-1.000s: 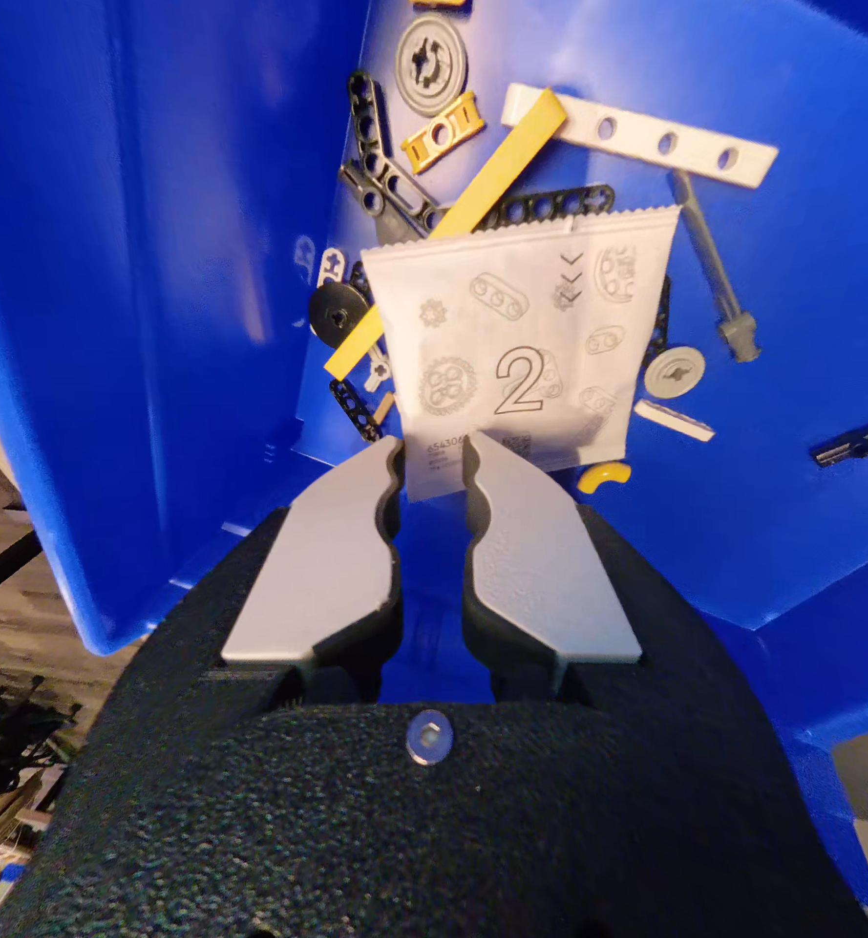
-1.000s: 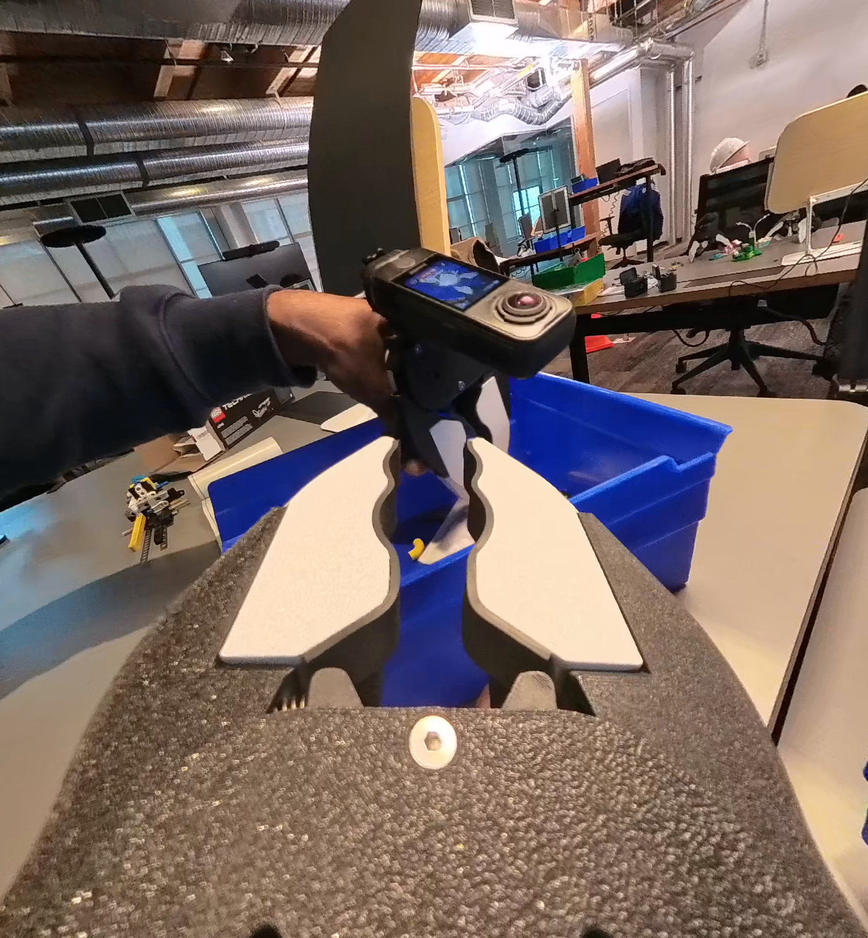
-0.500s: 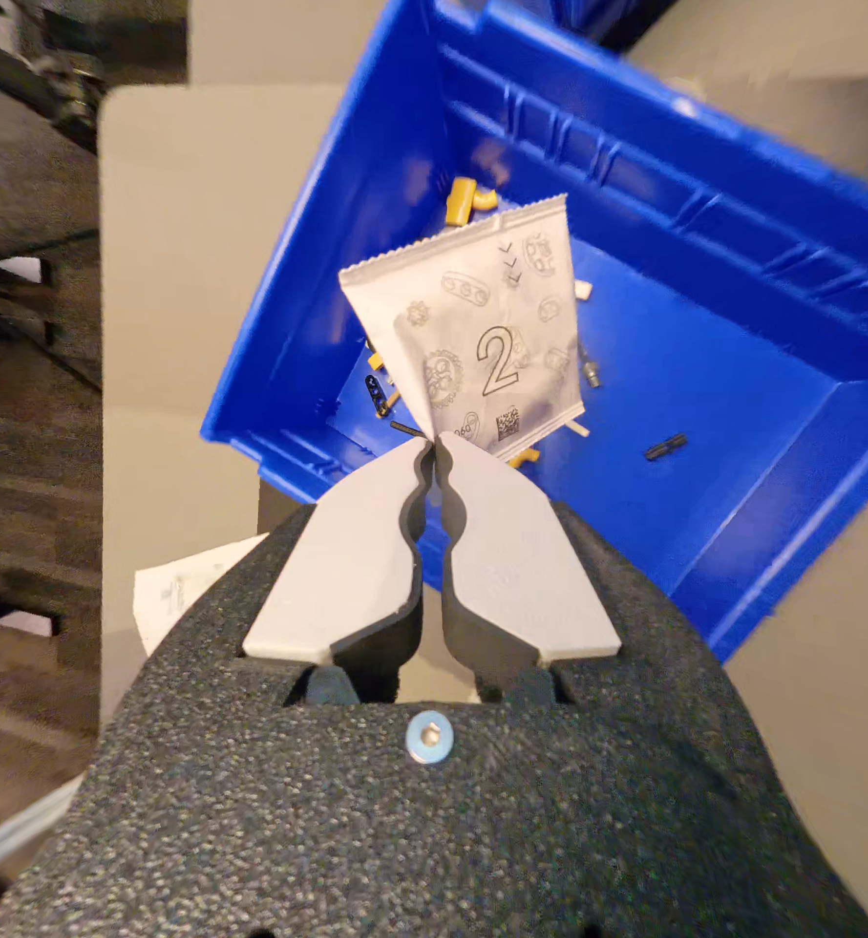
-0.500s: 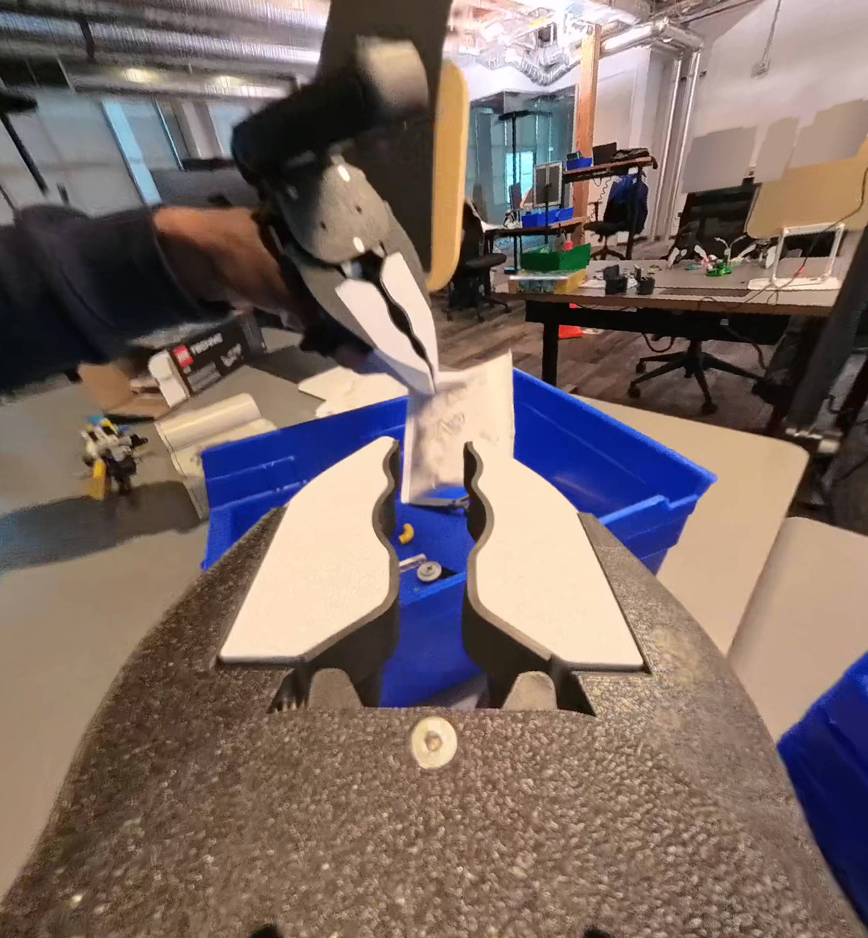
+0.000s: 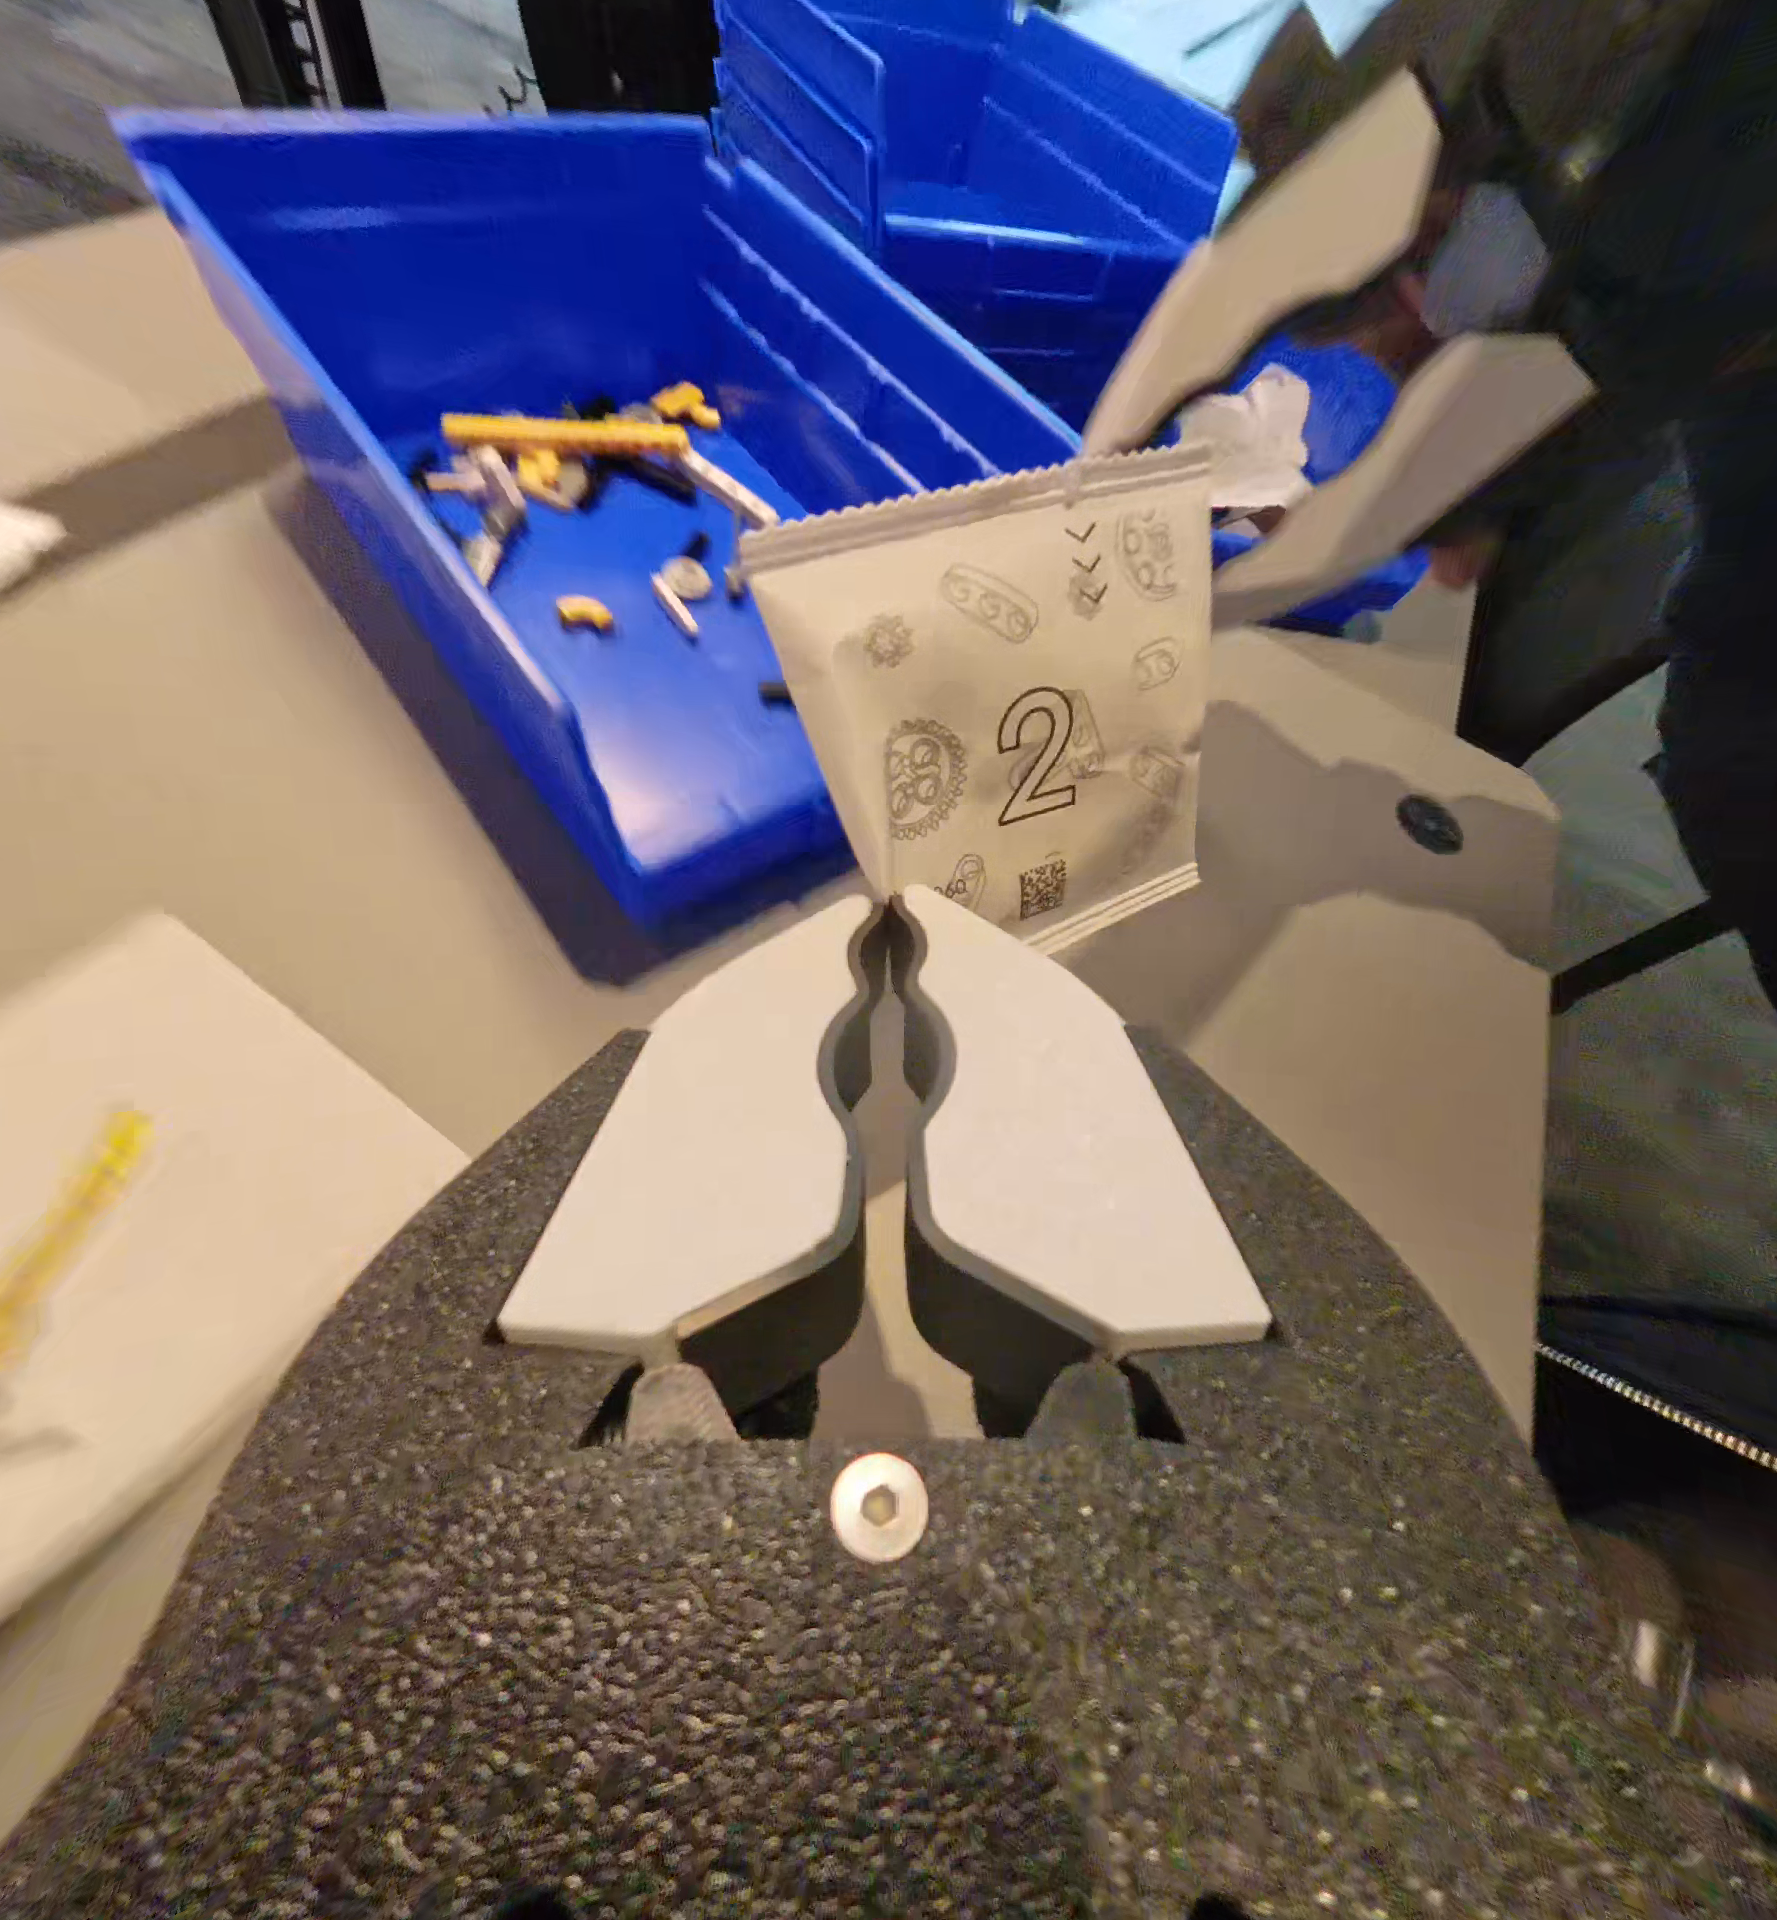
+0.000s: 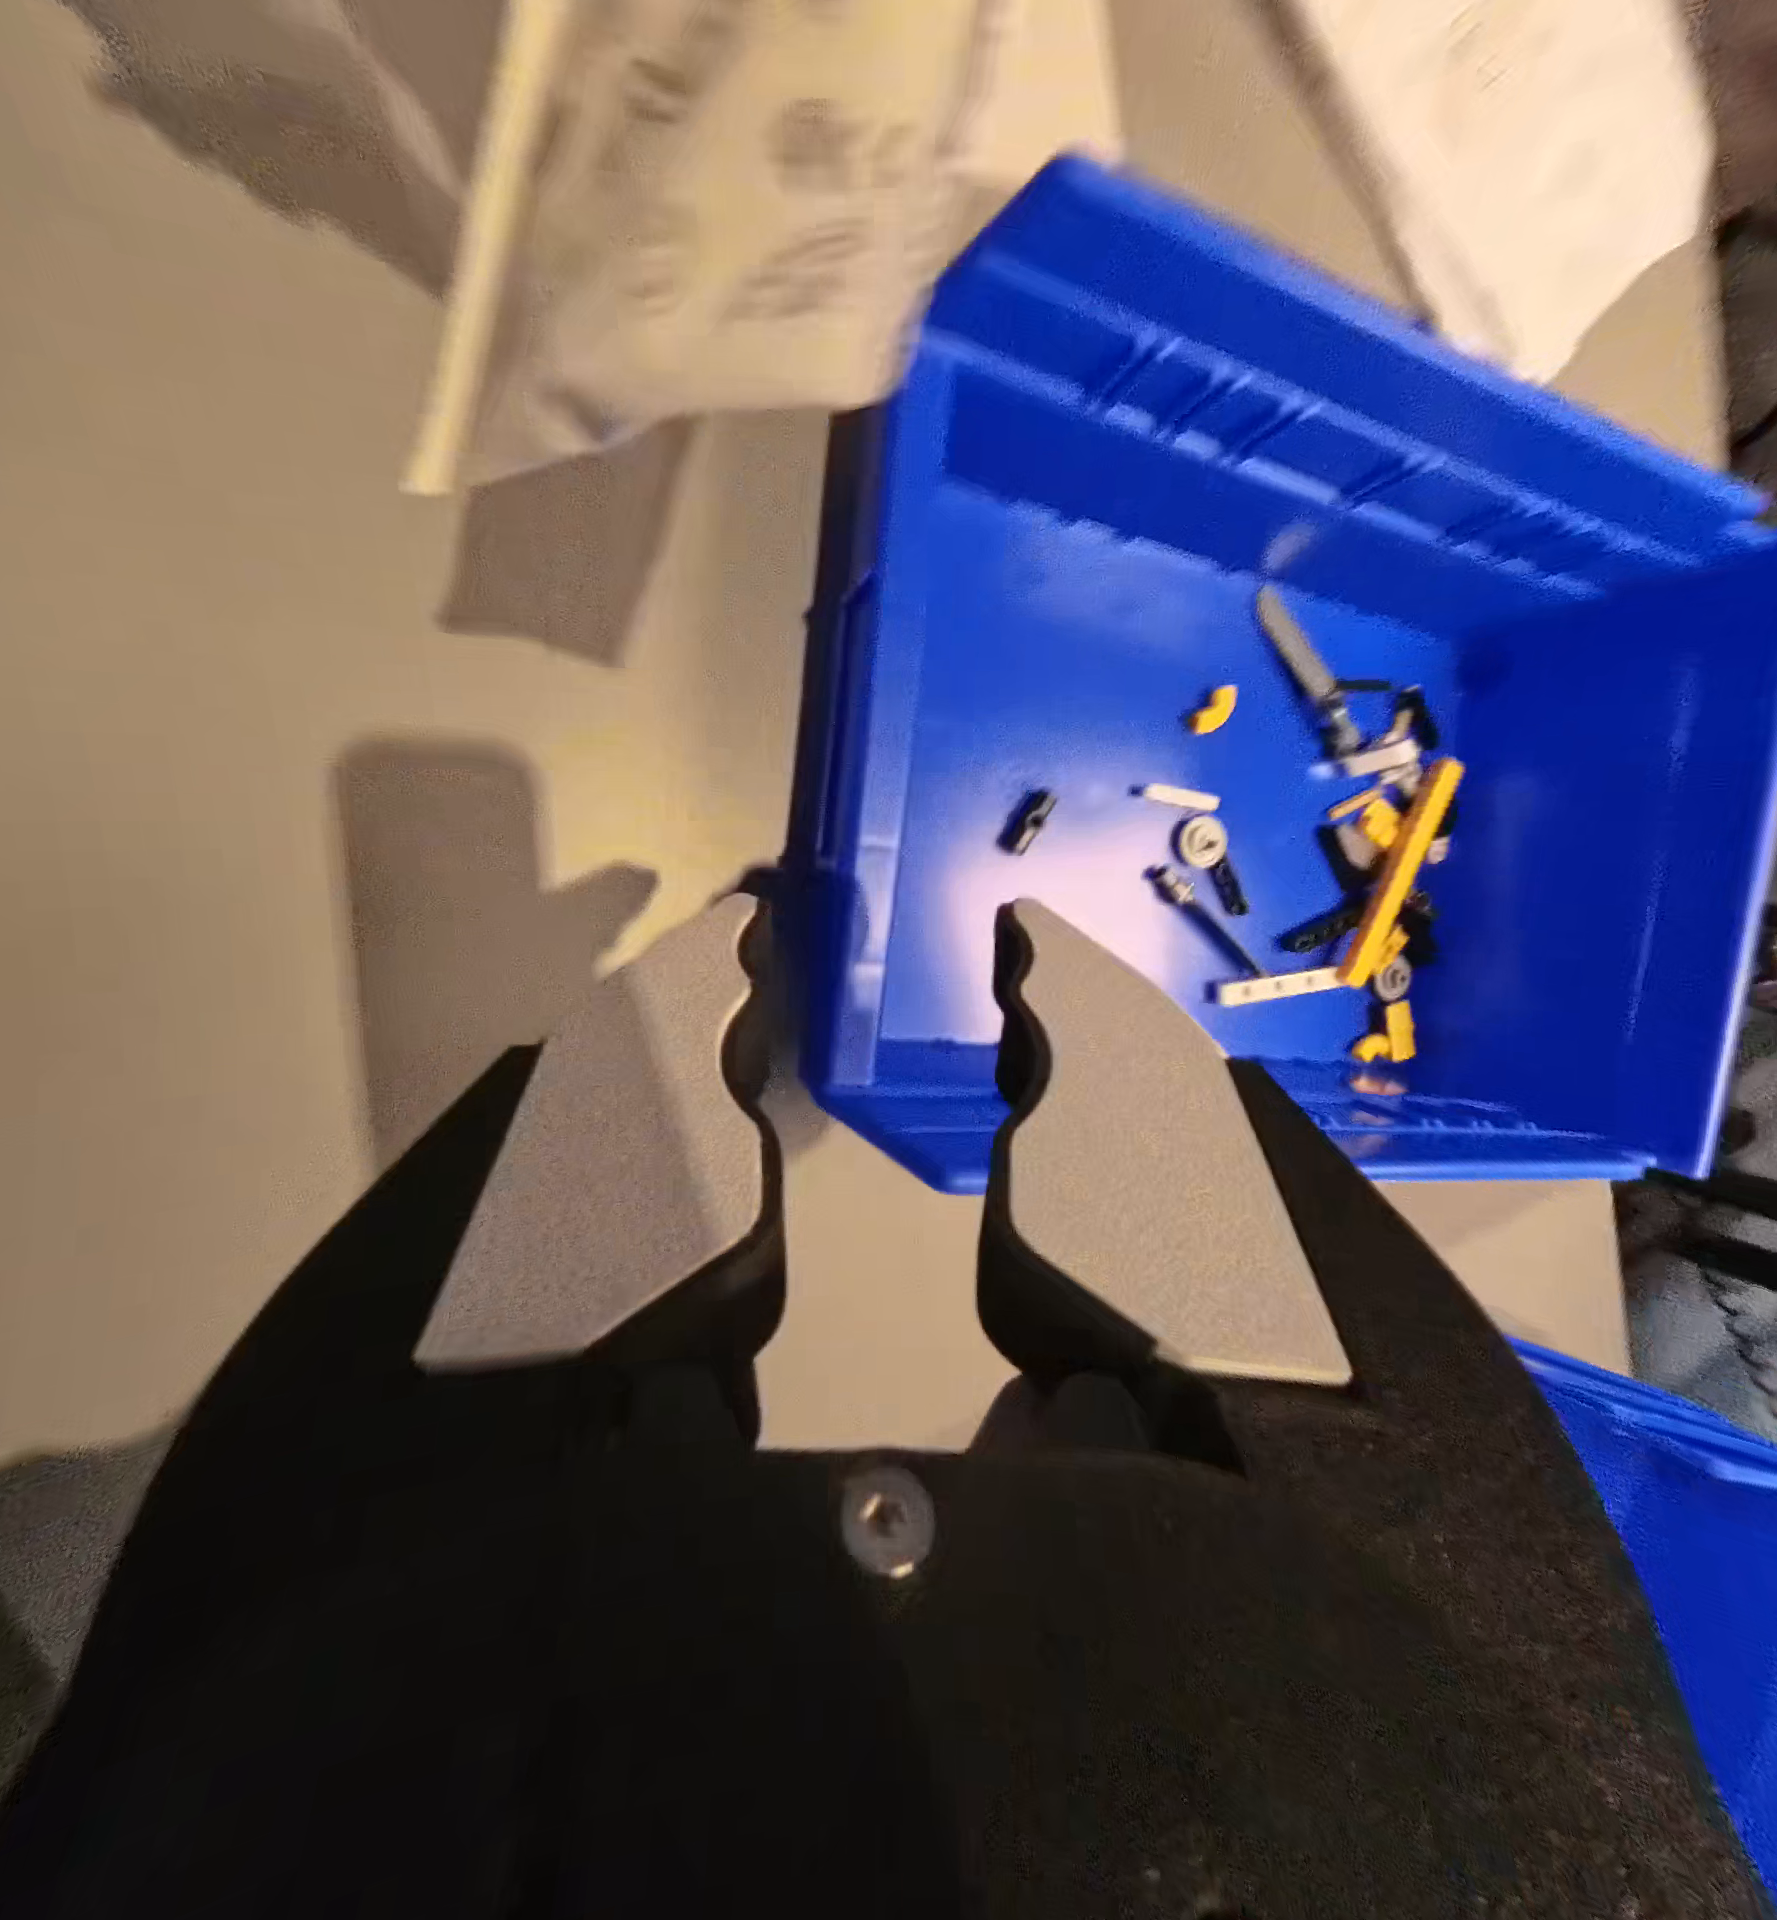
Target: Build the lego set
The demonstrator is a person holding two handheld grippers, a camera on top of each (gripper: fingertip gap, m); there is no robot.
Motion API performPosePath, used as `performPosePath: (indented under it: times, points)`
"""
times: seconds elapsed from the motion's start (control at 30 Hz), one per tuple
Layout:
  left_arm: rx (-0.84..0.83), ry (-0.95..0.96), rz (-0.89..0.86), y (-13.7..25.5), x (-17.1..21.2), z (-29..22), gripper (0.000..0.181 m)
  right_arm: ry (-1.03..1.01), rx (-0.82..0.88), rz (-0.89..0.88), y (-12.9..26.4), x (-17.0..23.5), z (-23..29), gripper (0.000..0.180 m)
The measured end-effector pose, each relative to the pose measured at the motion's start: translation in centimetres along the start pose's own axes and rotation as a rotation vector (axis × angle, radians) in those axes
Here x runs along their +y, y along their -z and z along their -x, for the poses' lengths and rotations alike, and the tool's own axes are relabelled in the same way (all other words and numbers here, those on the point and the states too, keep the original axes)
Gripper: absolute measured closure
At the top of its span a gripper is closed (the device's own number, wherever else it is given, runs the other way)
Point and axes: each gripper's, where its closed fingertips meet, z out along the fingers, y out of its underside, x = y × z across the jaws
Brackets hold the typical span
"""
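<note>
1. Two grippers show in the wrist views. Nearest in the left wrist view, the left gripper [image 5: 889, 912] is clenched, its tips pinching the lower corner of a white paper parts bag [image 5: 1009, 707].
2. That parts bag stands up from the tips, held in the air in front of the blue bin [image 5: 364, 312], its serrated top edge uppermost and its printed face toward the camera.
3. Just behind the bag's top right corner, the right gripper [image 5: 1164, 499] reaches in from the right, its two pale fingers spread apart and blurred; whether it touches the bag cannot be told.
4. In the right wrist view, the right gripper [image 6: 879, 914] is released, a wide gap between its fingers and nothing in that gap.
5. Beyond its tips, the same blue bin [image 6: 1175, 436] sits on the beige table [image 6: 188, 623], and loose lego pieces [image 6: 1372, 862] lie scattered on its floor: yellow, grey, black and white beams, pins and small discs, most of them clustered toward one side.
6. Farther off on the table, past the bin, lie blurred white printed sheets [image 6: 718, 208].
7. At the back of the left wrist view, more blue bins [image 5: 1019, 208] stand behind the first one, and a person in dark clothing [image 5: 1746, 520] is at the right edge.
</note>
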Motion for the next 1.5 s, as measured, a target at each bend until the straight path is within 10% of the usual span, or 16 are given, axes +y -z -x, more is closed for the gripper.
performPosePath:
  times: [0.03,0.37,0.7,1.5]
  points:
    - [-0.009,0.028,-0.03,0.3,1.8,-1.0,0.181,0.028,-0.019,0.073,-0.5,0.2,0.3,0.138]
    - [-0.133,0.157,-0.134,4.9,11.0,-3.0,0.181,0.076,-0.188,0.403,-5.3,0.0,0.9,0.13]
    - [-0.052,0.148,-0.301,8.8,10.5,-3.9,0.181,-0.033,-0.265,0.602,-9.9,1.7,1.0,0.156]
    - [0.016,0.171,-0.377,10.0,10.0,-4.1,0.181,-0.062,-0.249,0.461,-1.8,-2.9,-1.5,0.153]
